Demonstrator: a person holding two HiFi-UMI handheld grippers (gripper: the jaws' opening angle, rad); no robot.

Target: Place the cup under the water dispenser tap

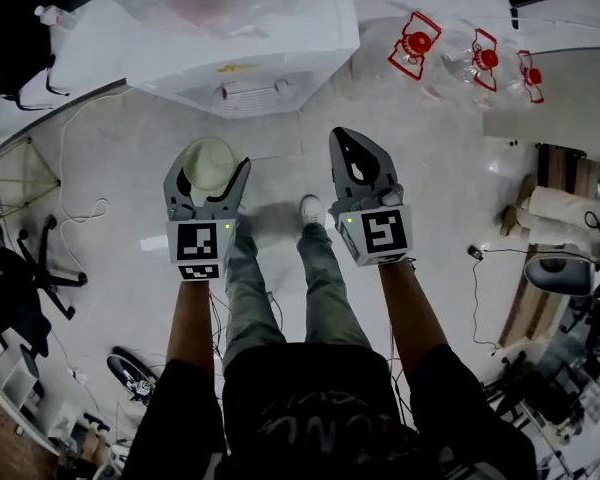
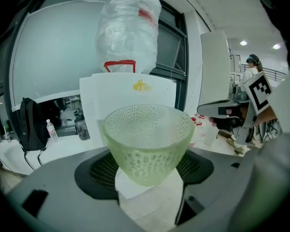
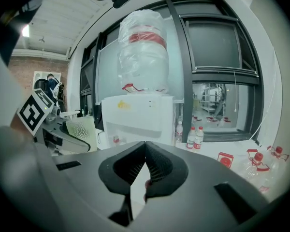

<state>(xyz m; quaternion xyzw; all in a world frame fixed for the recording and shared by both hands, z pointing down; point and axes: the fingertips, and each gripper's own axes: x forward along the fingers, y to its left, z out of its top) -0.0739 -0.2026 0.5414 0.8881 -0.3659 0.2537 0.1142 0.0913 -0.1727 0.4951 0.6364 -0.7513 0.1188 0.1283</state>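
Head view puts the water dispenser [image 1: 245, 38] at twelve o'clock, standing on the pale floor [image 1: 430, 168], with a stretch of that floor between its front and us. The left gripper [image 1: 211, 176] is clamped on the cup [image 2: 147, 141], which sits at about eleven o'clock from our shoe [image 1: 312, 208]. The cup is short of the tap recess [image 1: 252, 90] and not yet under it. The right gripper [image 3: 145, 149] has its jaws pressed together at the tips with nothing between them, and it hangs at one o'clock, idle.

We see the main risk in the cup's shape. It narrows downward and the pads hold only its lower wall, so a quick swing forward could let it tip or slide up out of the grip. We could also clip the rim on the edge of the recess if we come in too high. The cup may end up beside the spout rather than under it, since we cannot pick out the spout clearly in any view.

Only the left gripper view shows the hold itself, with the cup upright, dimpled, pale green and empty. Only the right gripper view shows the dispenser's front face squarely. It has the big bottle [image 3: 141, 52] on top at twelve o'clock and small bottles [image 3: 193, 137] on a ledge at three o'clock. Only the head view shows the floor left to cross.
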